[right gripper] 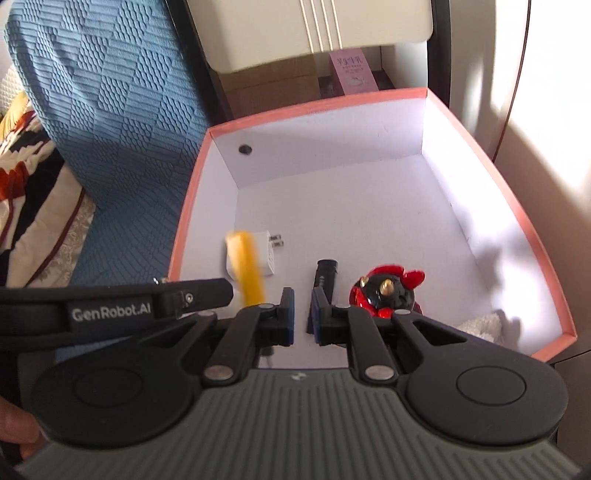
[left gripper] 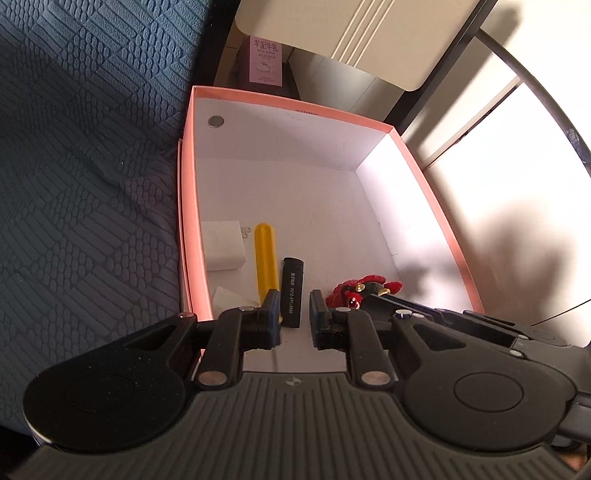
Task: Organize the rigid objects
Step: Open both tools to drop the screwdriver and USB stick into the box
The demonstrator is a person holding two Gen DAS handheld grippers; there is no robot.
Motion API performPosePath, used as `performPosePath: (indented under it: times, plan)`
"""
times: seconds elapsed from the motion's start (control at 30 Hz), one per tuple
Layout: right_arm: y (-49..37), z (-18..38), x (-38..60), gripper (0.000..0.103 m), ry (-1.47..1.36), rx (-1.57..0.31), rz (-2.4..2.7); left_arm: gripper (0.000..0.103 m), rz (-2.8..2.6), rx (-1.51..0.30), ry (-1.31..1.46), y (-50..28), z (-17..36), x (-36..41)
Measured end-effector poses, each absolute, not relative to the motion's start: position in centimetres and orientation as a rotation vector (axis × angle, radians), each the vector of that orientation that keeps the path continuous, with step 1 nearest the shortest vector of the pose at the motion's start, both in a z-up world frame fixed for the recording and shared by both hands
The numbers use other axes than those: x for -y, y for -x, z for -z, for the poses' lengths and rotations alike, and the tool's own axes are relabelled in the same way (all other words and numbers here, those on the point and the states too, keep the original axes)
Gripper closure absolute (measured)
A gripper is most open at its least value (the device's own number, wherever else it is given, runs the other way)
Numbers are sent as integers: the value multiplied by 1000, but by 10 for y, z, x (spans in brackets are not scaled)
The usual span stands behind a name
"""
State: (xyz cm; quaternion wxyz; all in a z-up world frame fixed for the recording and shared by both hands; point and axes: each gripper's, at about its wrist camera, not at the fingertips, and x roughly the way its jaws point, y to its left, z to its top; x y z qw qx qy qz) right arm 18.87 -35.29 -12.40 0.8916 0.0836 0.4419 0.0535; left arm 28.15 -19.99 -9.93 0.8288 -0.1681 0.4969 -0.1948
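Four rigid bits lie in pink box [left gripper: 436,206]: charger [left gripper: 225,245], yellow tube [left gripper: 266,258], black stick [left gripper: 291,291], glossy red figurine [right gripper: 384,291]. All light, stiff; figurine slippery, chip-prone, so pinch its body. Both tools pressed together, empty.

A blue textured bedspread [left gripper: 85,177] lay to the left, right up against the box's side. At its far left edge, a patterned quilt [right gripper: 33,192] in cream, black and rust showed. Beyond, a pink carton [left gripper: 265,61] with printed characters stood under a cream-coloured panel [left gripper: 354,33]. To the right ran a pale, sunlit floor [left gripper: 517,206].
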Motion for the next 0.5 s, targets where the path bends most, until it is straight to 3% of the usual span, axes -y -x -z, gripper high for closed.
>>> performPosePath:
  times: [0.5]
  plan:
    - [-156, 21, 337, 89, -143, -661, -140, 83, 424, -837, 300, -241, -2, 151]
